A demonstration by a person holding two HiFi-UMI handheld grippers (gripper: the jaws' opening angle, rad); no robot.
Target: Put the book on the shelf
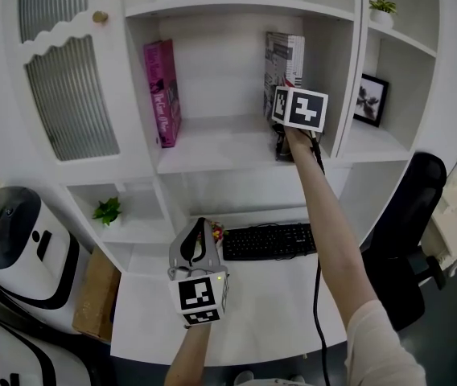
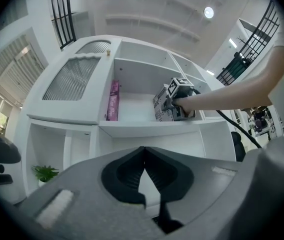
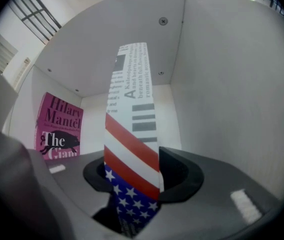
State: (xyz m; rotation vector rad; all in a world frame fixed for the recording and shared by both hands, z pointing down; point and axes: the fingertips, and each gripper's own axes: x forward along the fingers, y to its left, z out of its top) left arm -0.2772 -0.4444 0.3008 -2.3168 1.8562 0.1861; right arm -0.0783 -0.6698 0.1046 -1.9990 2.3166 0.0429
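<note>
A book [image 1: 283, 59] with a stars-and-stripes spine [image 3: 132, 134] stands upright at the right end of the white shelf compartment [image 1: 220, 147], close to its right wall. My right gripper [image 1: 285, 139] reaches into that compartment with the book's lower spine between its jaws. A thin dark gap shows beside the left jaw, so the jaws are open around the book. My left gripper [image 1: 199, 236] hangs low over the desk, shut and empty, its jaw tips meeting [image 2: 143, 151]. From there the book [image 2: 161, 106] and the right arm show up on the shelf.
A pink book [image 1: 162, 91] stands at the left end of the same compartment. Below are a black keyboard [image 1: 269, 241] on the white desk, a small plant [image 1: 108, 210] in a lower cubby, a framed picture [image 1: 371, 99] to the right and a black chair [image 1: 409, 215].
</note>
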